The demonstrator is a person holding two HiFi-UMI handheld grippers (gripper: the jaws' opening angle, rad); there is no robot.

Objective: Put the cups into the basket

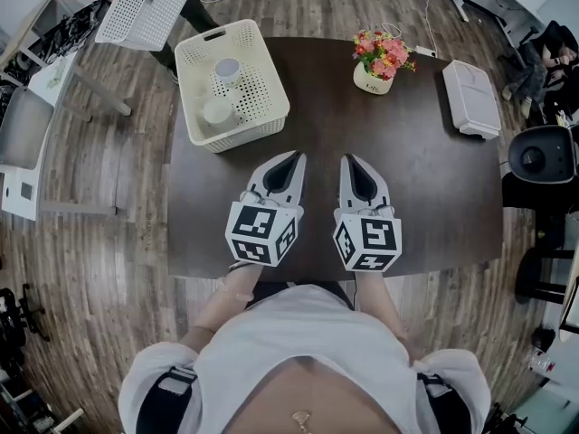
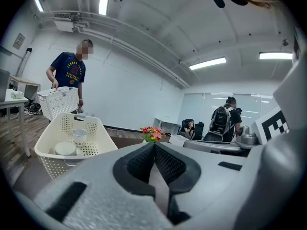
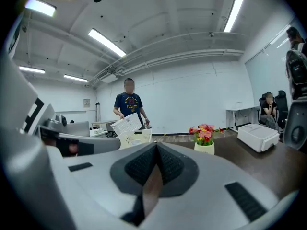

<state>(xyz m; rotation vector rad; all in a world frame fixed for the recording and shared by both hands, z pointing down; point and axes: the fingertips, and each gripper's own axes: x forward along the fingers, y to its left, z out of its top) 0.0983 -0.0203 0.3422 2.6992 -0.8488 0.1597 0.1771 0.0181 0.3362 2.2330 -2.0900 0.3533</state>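
A cream perforated basket (image 1: 253, 107) stands at the table's far left corner. Inside it are an upright white cup (image 1: 227, 70) and a second white cup (image 1: 217, 112) that shows a flat round face. The left gripper view shows the same basket (image 2: 50, 150) with both cups (image 2: 79, 136). My left gripper (image 1: 295, 156) and right gripper (image 1: 349, 159) rest side by side on the near middle of the table, both shut with nothing between the jaws. They lie well short of the basket.
A pot of flowers (image 1: 380, 60) sits at the far middle of the dark table (image 1: 407, 170); a white box (image 1: 469, 98) lies at the far right. A person beyond the far left corner holds another white basket (image 1: 145, 5). An office chair (image 1: 541, 156) stands right of the table.
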